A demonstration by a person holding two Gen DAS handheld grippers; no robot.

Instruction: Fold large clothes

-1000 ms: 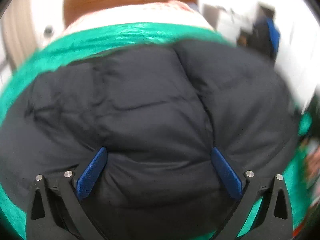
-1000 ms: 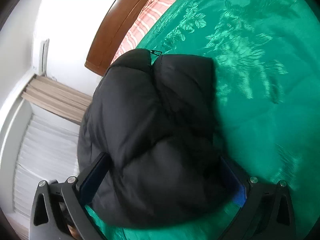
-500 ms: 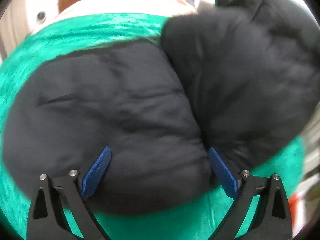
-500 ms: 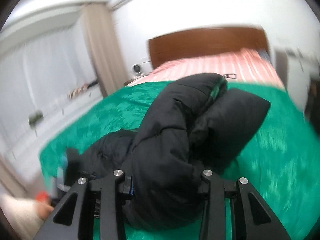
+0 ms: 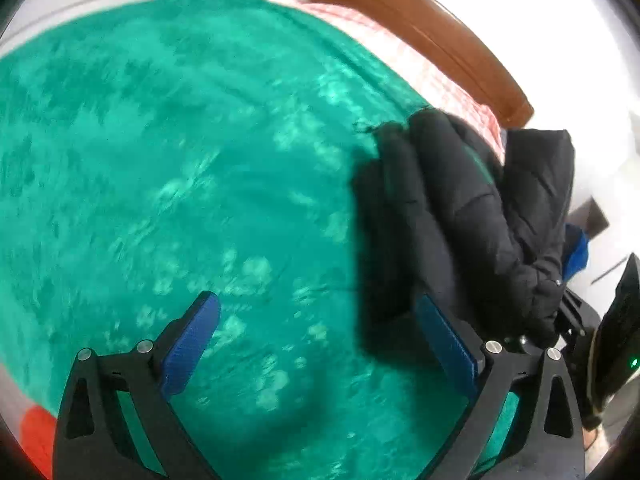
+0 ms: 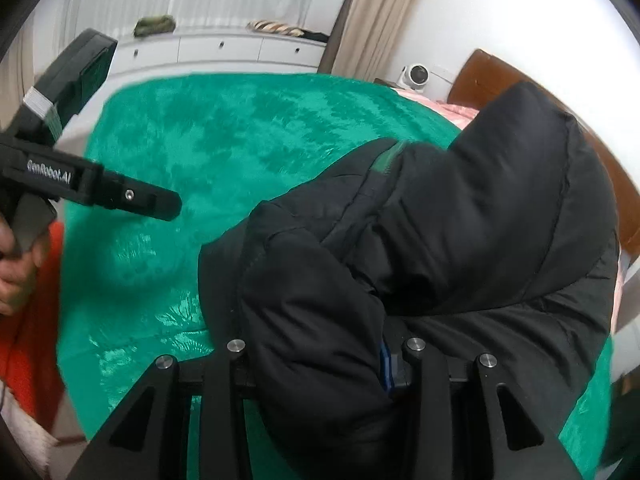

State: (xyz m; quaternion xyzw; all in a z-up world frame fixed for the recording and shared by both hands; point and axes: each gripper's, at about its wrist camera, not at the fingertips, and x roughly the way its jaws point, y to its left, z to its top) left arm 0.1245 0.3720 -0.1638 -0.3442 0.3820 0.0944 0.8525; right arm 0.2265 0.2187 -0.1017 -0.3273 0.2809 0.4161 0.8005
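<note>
Green bedspread now lies bare between the spread, empty left gripper fingers; the right gripper, newly clenched on the black puffer jacket, lifts it for refolding.

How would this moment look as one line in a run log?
right gripper: shut on jacket, lifting it | left gripper: open, empty, over bedspread

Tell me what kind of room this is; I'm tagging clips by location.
Likely a bedroom: a bed with a green cover and wooden headboard, curtains, and white drawers.
</note>
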